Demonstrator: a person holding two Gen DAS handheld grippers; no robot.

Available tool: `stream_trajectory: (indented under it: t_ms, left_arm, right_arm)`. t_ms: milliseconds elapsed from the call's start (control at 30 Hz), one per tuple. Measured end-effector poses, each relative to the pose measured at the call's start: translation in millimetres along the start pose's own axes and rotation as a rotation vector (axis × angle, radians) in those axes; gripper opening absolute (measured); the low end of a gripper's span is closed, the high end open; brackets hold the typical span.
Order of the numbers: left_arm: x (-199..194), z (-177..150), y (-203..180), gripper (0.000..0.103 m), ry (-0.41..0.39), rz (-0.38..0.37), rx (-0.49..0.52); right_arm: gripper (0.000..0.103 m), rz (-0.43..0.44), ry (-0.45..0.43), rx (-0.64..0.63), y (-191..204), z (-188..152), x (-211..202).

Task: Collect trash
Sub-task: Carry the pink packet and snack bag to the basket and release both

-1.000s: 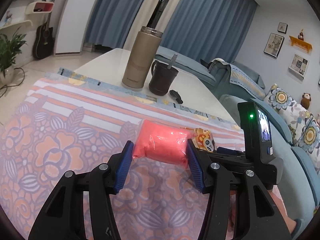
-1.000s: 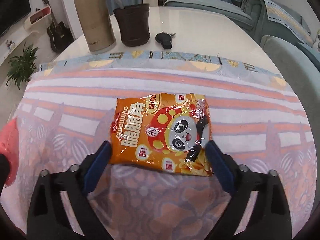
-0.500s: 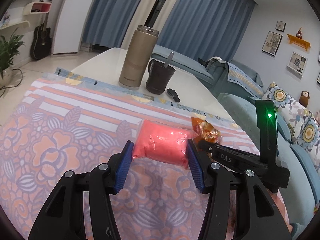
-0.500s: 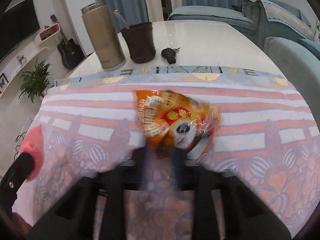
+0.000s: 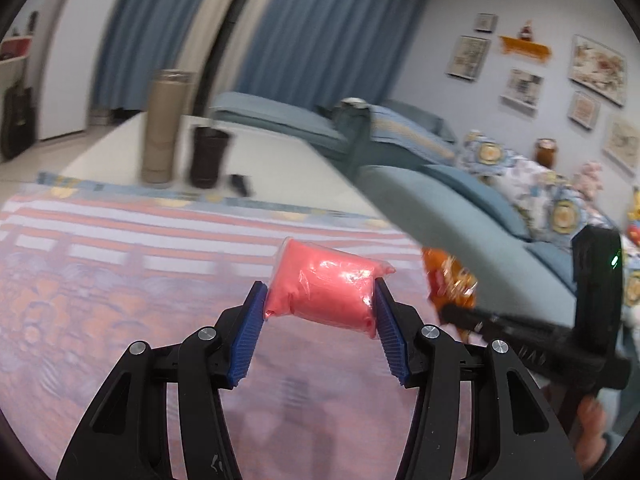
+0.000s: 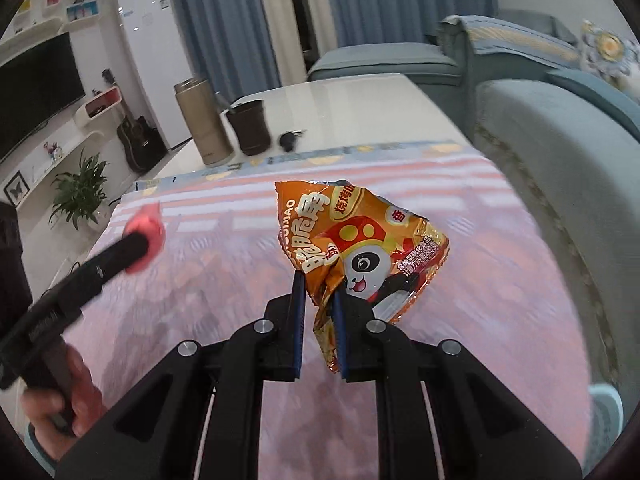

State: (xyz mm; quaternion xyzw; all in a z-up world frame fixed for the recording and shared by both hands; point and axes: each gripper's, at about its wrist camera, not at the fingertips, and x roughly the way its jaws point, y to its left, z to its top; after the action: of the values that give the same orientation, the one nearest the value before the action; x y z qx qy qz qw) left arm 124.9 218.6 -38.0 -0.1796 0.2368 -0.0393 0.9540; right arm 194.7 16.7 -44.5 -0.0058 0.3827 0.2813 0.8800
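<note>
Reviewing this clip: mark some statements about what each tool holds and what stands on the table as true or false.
1. The left tool grips a pink pouch between its blue pads. True.
2. The right tool is open and holds nothing. False: it is shut on the orange snack bag, which is crumpled.
3. A tan flask and a dark cup stand side by side on the bare white part of the table. True.
4. The snack bag lies flat on the patterned cloth. False: it is held up above the cloth.
5. A guitar leans near the white fridge. True.
</note>
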Motion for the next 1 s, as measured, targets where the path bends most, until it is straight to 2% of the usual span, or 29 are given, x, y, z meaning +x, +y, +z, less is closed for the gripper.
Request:
stream_trajectory:
  t_ms: [267,467,533,700,867,900,933,967,1000]
  left_arm:
    - [-14.9,-19.6,-130.4,0.051,0.061,-0.179,0.097]
    - [-4.1,-39.0,-234.5,0.051,0.166,-0.311,0.191]
    - [10.3,-51.5,-268.6,0.051,0.230,-0.359,0.205]
    - [55.6,-97.3,-320.4,0.051,0.368,-0.395,0.241]
    - [94.4,-140.0,-338.2,0.051,0.472,-0.406,0.255]
    - [100.4,-146.2,-338.9,0.052,0.496,-0.418,0.253]
    - [105.8,-151.2,-341.6,0.054,0.517,-0.424,0.256]
    - [110.3,-153.7,-343.5,0.061,0.533,-0.417,0.262]
    - [112.5,-156.6,-344.8,0.066,0.543,-0.416,0.270]
  right_arm:
    - [0.011,-0.116,-0.066,0.107,-74.2,-50.0,-124.1]
    - [0.011,-0.237,-0.070,0.290,-157.5,-102.8,-198.5]
    - [0.016,-0.262,-0.030,0.349,-185.0,-123.2,-206.9]
    - [0.016,-0.296,0.075,0.502,-245.8,-176.6,-202.4]
    - [0.017,-0.301,0.162,0.605,-286.7,-220.8,-184.5]
    - [0.020,-0.301,0.177,0.622,-291.8,-226.6,-179.6]
    - [0.031,-0.300,0.186,0.634,-294.7,-229.6,-176.2]
    - [0.041,-0.306,0.197,0.653,-300.3,-235.7,-173.3]
    - [0.060,-0.312,0.198,0.665,-304.3,-237.1,-172.2]
